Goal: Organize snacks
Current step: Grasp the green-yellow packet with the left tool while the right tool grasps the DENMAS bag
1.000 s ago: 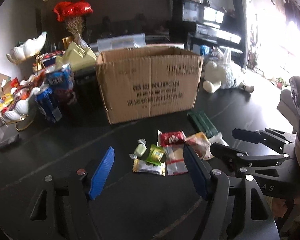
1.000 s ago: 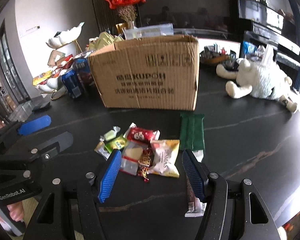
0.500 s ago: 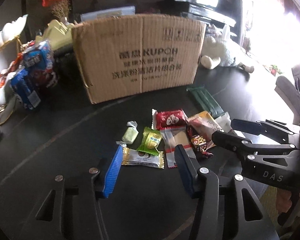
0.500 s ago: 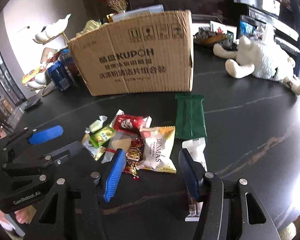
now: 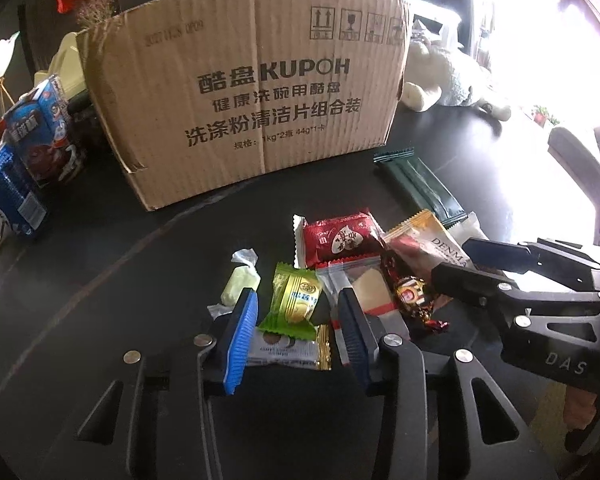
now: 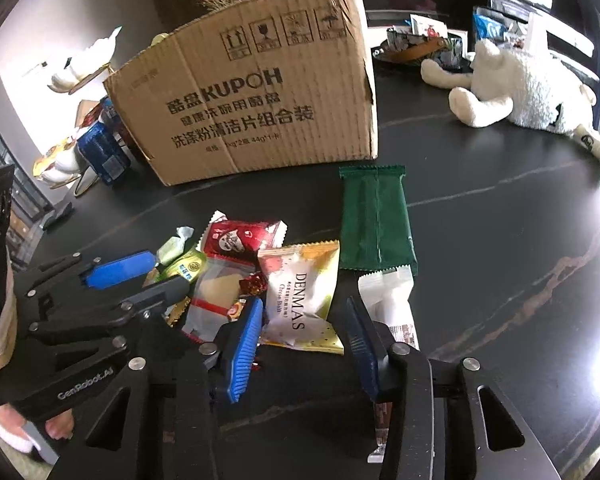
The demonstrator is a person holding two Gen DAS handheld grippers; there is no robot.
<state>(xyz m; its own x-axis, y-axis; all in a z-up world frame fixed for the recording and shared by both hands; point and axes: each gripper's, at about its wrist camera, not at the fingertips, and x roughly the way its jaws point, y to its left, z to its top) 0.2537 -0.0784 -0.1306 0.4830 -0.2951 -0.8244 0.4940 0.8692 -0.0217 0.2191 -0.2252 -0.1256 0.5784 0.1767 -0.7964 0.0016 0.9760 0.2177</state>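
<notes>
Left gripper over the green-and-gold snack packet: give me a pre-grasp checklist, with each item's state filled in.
1. Left gripper open: ok.
2. Green-and-gold snack packet between its blue finger pads: ok.
3. Packet free of neighbours: not ok, it overlaps the silver-and-gold wrapper.
4. Pads touching the packet: cannot tell.
5. Right gripper clear of the left: ok, open around the white-and-yellow DENMAS pouch.
6. Room in the brown cardboard box: cannot tell, inside hidden.

Both grippers, the left gripper (image 5: 296, 312) and the right gripper (image 6: 302, 322), are black frames with silver screws and ribbed blue pads (image 5: 242, 334); white lettering reads "DAS" and "GenRobot.AI".
</notes>
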